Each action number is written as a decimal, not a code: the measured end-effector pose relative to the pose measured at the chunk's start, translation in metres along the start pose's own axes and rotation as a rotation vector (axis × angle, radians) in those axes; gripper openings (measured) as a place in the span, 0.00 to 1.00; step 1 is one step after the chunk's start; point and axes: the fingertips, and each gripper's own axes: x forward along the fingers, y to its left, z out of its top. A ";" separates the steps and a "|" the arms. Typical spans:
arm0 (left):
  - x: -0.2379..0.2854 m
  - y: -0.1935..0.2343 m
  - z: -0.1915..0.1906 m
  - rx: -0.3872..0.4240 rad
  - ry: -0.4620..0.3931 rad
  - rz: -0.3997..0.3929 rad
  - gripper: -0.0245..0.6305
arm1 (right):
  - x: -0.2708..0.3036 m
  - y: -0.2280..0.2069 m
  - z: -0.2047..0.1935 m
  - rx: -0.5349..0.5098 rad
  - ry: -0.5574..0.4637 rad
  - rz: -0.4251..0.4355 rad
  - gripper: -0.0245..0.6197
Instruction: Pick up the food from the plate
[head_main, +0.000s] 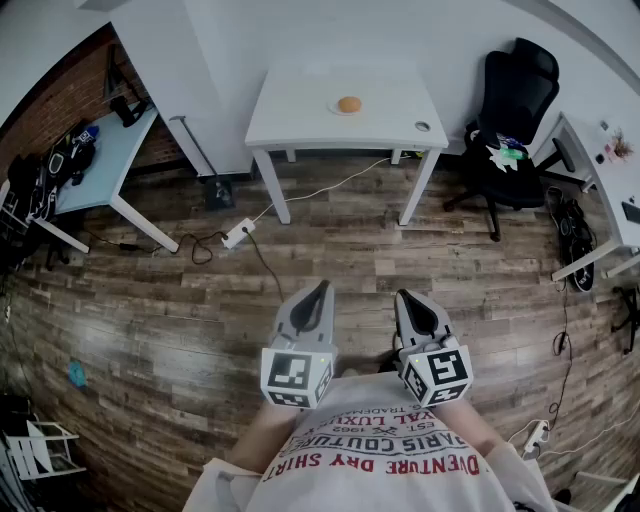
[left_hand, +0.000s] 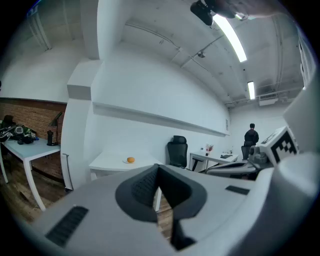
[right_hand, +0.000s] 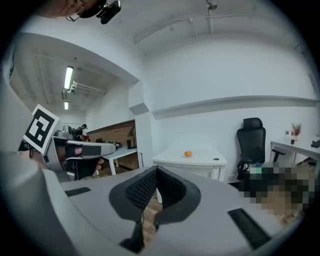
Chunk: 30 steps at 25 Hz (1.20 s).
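A small round orange food item (head_main: 349, 104) lies on a white plate (head_main: 336, 108) on the white table (head_main: 300, 115) at the far side of the room. It also shows as the food (left_hand: 130, 160) in the left gripper view and the food (right_hand: 188, 154) in the right gripper view, far beyond the jaws. My left gripper (head_main: 322, 288) and right gripper (head_main: 403, 297) are held side by side close to the person's chest, over the wooden floor, well short of the table. The left gripper (left_hand: 158, 168) and the right gripper (right_hand: 156, 169) are both shut, holding nothing.
A black office chair (head_main: 515, 100) stands right of the table. A light-blue desk (head_main: 100, 160) with gear is at the left, another white desk (head_main: 610, 170) at the right. A power strip (head_main: 238, 233) and cables lie on the floor. A person (left_hand: 251, 136) stands far off.
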 end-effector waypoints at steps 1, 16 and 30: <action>0.000 0.000 -0.001 -0.001 0.000 0.003 0.04 | 0.000 -0.001 -0.001 0.001 0.001 0.001 0.06; 0.014 0.007 -0.008 -0.044 0.013 0.014 0.04 | 0.012 -0.015 -0.014 0.056 0.044 -0.012 0.06; 0.121 0.021 0.004 -0.114 0.044 0.050 0.04 | 0.096 -0.103 -0.001 0.106 0.068 0.055 0.06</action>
